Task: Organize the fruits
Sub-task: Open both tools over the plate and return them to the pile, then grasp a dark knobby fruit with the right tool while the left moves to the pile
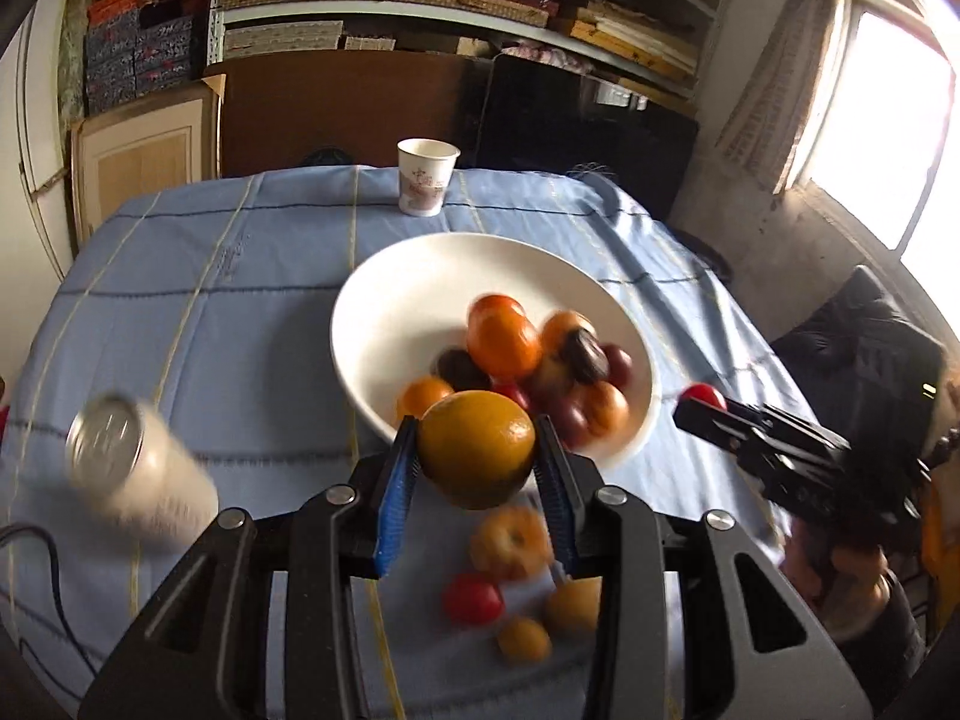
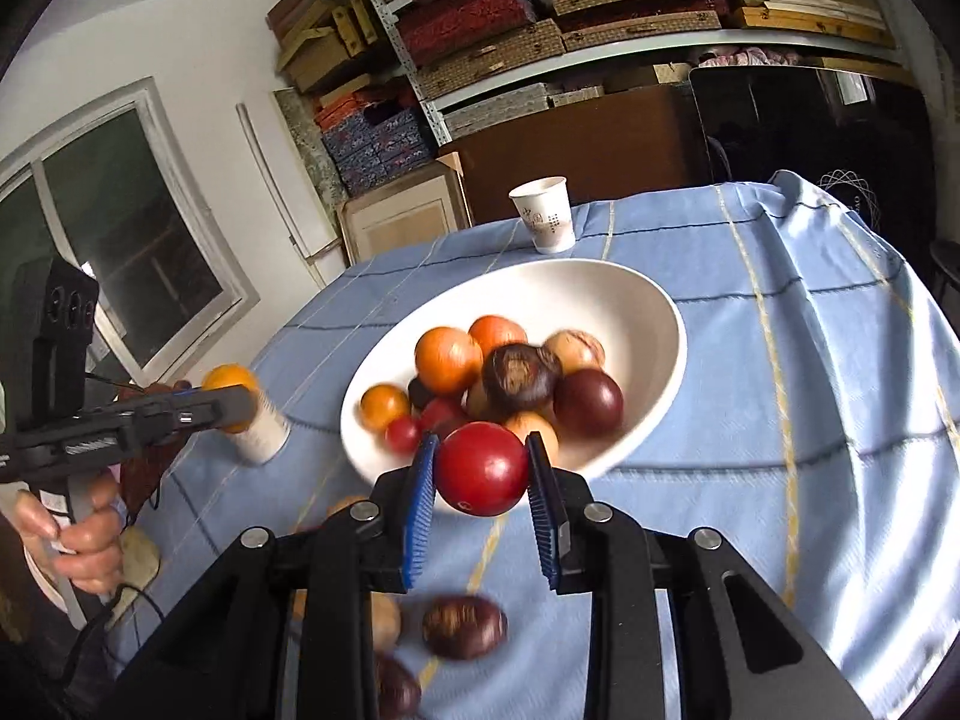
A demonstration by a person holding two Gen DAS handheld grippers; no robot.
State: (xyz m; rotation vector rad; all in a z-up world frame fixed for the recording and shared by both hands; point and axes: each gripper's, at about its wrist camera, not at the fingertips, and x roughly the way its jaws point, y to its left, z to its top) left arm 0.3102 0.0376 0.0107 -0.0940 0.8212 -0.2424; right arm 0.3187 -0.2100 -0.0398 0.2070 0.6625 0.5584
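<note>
Blue tablecloth [image 1: 240, 312] is carrying white bowl [image 1: 384, 312]; loose fruits blurring w/ motion. Left gripper [image 1: 477, 450] is clamping orange [image 1: 477, 447], right gripper [image 2: 480, 471] clamping red fruit [image 2: 482, 468].

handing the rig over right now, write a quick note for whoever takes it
Left hand-held gripper: shut on a yellow-orange round fruit, held near the rim of the white ceramic bowl.
Right hand-held gripper: shut on a red round fruit, also at the bowl's near rim.
Done: about ten fruits already lie in the bowl.
Left: drop both held fruits in, then collect the loose ones on the blue checked tablecloth, such as the small red fruit and dark brown fruit.
</note>
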